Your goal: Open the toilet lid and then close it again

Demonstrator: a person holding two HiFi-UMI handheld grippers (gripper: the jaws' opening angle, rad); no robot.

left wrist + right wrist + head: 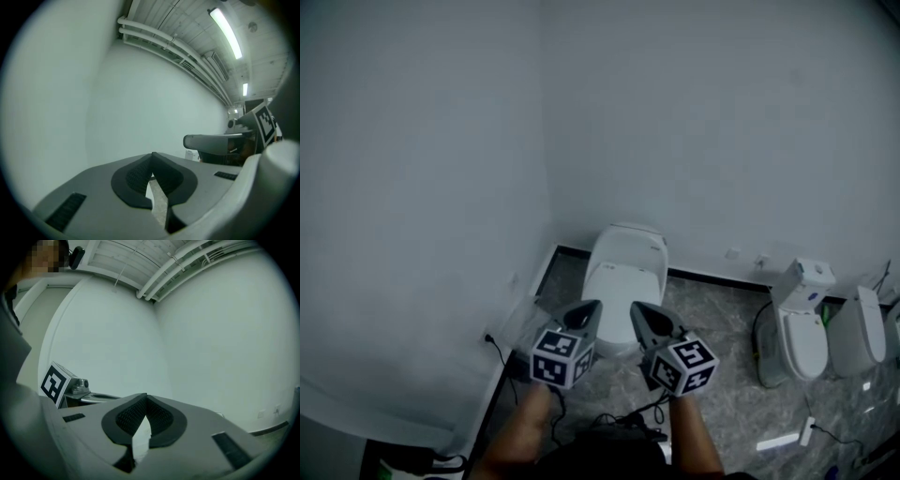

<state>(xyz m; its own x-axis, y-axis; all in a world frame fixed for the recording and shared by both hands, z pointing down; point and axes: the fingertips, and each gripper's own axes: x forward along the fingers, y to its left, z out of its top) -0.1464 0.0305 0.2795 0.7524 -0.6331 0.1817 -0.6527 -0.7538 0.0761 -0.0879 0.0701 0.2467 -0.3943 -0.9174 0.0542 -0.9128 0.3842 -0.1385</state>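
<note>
A white toilet [623,277] stands in the room's corner with its lid [622,291] down. My left gripper [592,307] hovers above its near left side, jaws together, nothing between them. My right gripper [637,309] hangs beside it over the near right side, also shut and empty. In the left gripper view the left gripper [152,156] has its tips meeting against the bare wall, and the right gripper's body [220,140] shows at the right. In the right gripper view the right gripper [146,397] is closed too, facing the wall corner.
Two more white toilets [802,319] [860,328] stand along the wall at the right. A black cable [502,361] runs from a wall socket at the left. White strips [787,439] lie on the grey marbled floor at the right.
</note>
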